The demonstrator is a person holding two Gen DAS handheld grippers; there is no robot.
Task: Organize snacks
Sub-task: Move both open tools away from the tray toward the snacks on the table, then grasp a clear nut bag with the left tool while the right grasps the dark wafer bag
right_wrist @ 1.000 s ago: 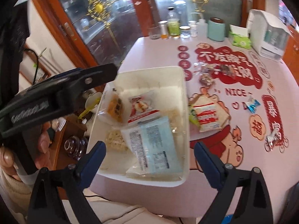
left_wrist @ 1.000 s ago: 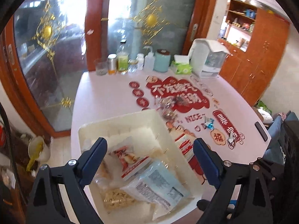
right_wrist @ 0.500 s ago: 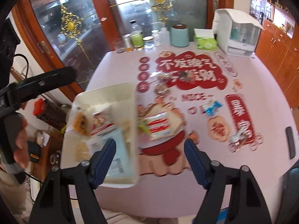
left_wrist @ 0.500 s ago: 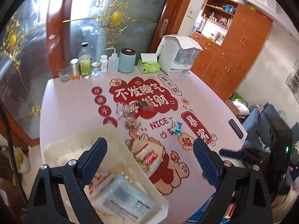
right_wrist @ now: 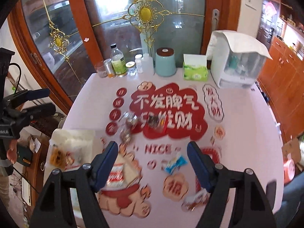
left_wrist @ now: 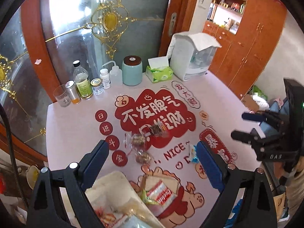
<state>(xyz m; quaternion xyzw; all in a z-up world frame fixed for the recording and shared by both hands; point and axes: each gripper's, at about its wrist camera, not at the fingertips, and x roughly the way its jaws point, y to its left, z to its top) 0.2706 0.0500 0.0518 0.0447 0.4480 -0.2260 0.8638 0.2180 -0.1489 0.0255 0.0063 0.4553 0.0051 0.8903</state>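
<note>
While both tools hang empty with jaws apart, the left tool (left_wrist: pixel 153 156) and right tool (right_wrist: pixel 153 153) above the tabletop (left_wrist: pixel 76 117), we judge the next snack due for the white bin (right_wrist: pixel 74 134) at the near left edge. We should approach the blue packet (right_wrist: pixel 175 163) squarely. "NICE" (right_wrist: pixel 157 149) reads on the tabletop; packet print is illegible.

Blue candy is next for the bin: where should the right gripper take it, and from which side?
Judging by its pose, take the blue candy across its puffed middle, coming from above. It lies flat on the table with a twisted end, apart from the other snacks. The right gripper is open and empty, hanging above it.
</note>
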